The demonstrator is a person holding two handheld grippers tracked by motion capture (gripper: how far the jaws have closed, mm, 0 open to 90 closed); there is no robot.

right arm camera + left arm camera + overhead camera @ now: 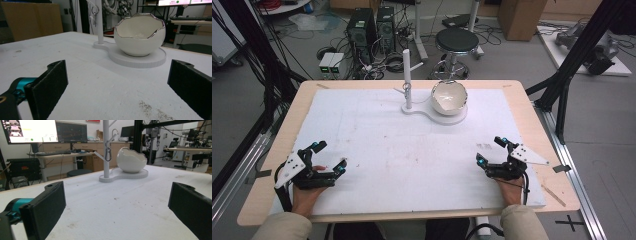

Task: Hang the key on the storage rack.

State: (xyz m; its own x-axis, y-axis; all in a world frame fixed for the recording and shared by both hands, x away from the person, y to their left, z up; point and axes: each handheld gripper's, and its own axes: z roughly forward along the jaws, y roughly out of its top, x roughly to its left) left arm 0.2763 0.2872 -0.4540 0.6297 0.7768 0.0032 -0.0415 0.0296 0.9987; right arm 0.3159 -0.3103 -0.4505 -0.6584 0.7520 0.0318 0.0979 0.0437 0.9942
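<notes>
White foam board (377, 145) covers the tabletop. My left gripper (328, 157) and right gripper (492, 149) rest near its front corners, jaws apart and empty. At the back edge an eggshell bowl (449, 96) sits on a stand (432, 112) beside a post (407, 75) with a hanging clip (108, 151); I judge a careless reach could tip it.

Wide-spread fingers (48, 85) face eggshell bowl (139, 35), seemingly empty.
</notes>
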